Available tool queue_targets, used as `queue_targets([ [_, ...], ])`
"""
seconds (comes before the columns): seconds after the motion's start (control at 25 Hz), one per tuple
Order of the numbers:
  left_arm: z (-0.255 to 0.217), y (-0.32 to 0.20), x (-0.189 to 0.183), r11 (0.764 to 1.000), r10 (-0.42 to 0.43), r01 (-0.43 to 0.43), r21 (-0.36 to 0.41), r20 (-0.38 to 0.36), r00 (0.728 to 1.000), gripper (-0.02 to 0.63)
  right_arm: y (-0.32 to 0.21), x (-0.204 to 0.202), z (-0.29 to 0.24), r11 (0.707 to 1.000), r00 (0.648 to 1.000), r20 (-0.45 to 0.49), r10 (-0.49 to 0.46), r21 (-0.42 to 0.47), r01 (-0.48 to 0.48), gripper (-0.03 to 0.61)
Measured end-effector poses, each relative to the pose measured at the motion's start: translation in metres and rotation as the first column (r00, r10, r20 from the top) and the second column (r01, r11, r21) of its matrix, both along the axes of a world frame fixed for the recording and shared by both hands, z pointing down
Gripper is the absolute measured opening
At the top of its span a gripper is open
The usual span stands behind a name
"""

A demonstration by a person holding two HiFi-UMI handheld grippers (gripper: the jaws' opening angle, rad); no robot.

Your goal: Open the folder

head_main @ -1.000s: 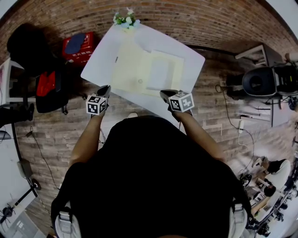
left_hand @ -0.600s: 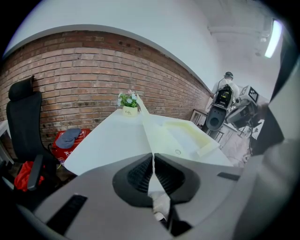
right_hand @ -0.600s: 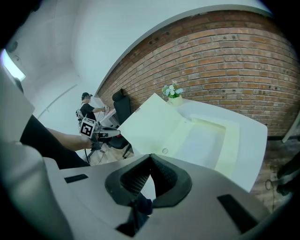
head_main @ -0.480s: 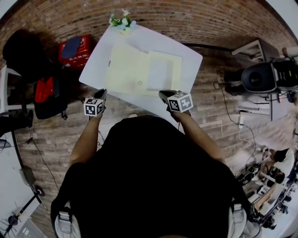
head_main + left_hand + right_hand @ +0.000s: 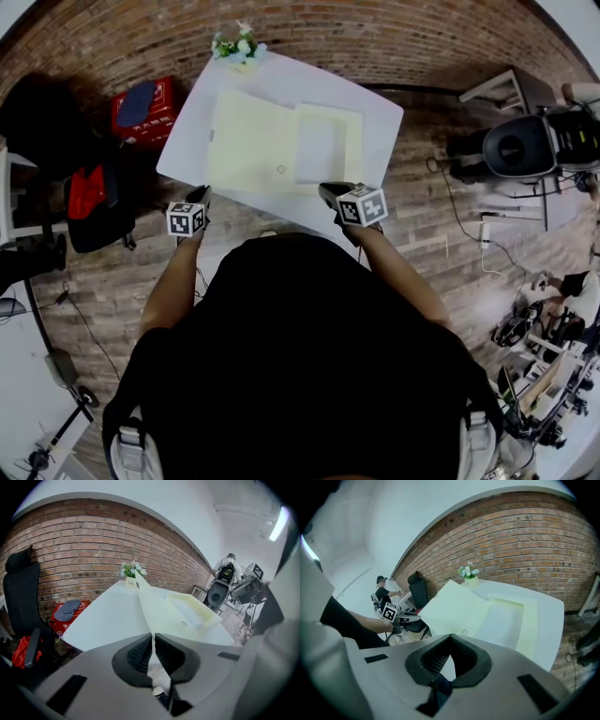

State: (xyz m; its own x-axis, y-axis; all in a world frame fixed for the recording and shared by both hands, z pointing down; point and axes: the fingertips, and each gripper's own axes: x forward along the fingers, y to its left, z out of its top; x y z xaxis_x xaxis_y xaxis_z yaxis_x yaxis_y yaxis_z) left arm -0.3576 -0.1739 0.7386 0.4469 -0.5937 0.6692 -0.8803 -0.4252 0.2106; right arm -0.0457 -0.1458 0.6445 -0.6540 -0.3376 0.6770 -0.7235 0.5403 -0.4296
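A pale yellow folder (image 5: 251, 141) lies spread open on the white table (image 5: 380, 108), its cover flap to the left and its pocket side (image 5: 323, 145) to the right. My left gripper (image 5: 201, 195) hangs off the table's near left corner, shut and empty, apart from the folder. My right gripper (image 5: 327, 193) sits at the table's near edge, jaws together with nothing between them. The left gripper view looks over its jaws (image 5: 153, 637) at the folder (image 5: 161, 613). In the right gripper view its jaws (image 5: 450, 637) face the folder (image 5: 459, 606), with the left gripper (image 5: 410, 617) at the left.
A small pot of flowers (image 5: 234, 44) stands at the table's far corner. A red box (image 5: 145, 98) and a black chair (image 5: 37, 112) are on the floor to the left. Equipment and a stool (image 5: 520, 145) stand to the right, with cables on the brick-patterned floor.
My left gripper has drawn back and down from the table's near left edge toward the left. The right gripper has stayed where it was. The folder lies as before.
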Motion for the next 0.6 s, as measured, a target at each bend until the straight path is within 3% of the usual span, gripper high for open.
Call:
queue_targets([
  [0.6,0.033,-0.006,-0.016,0.997,0.023,-0.025,-0.067,-0.016,1.000,0.028,0.000,-0.004,0.014,0.998,0.998,-0.016,0.054,-0.025,-0.055,0.025],
])
